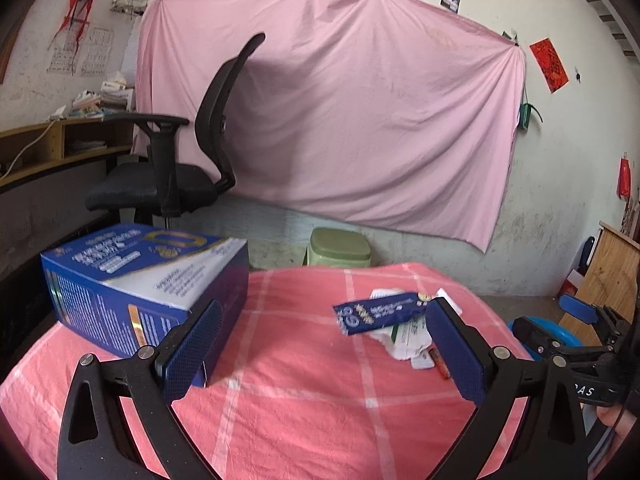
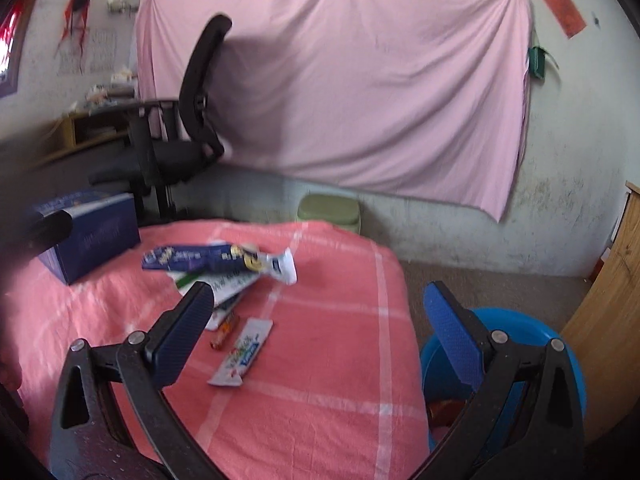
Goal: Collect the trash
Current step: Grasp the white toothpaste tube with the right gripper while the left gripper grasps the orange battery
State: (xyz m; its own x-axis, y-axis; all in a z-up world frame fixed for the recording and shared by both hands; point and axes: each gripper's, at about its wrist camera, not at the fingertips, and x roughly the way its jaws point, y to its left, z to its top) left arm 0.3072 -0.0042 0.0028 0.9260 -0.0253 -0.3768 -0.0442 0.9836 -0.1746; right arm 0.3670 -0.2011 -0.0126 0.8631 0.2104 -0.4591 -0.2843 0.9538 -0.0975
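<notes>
Both hand-held grippers hang spread and empty over the counter's pink cloth [image 1: 304, 400]: the left hand-held gripper [image 1: 324, 352] and the right hand-held gripper [image 2: 320, 336]. The wrappers [image 2: 224, 268] lie heaped mid-cloth, a blue box [image 1: 132, 292] nearby. A blue bin [image 2: 560, 344], possibly holding scraps, sits beside the counter.

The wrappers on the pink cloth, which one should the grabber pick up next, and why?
Probably the right gripper should dip to the white wrapper and close on it. Its jaws are open and empty, that wrapper lies nearest, and the blue basin waits just beside.
</notes>
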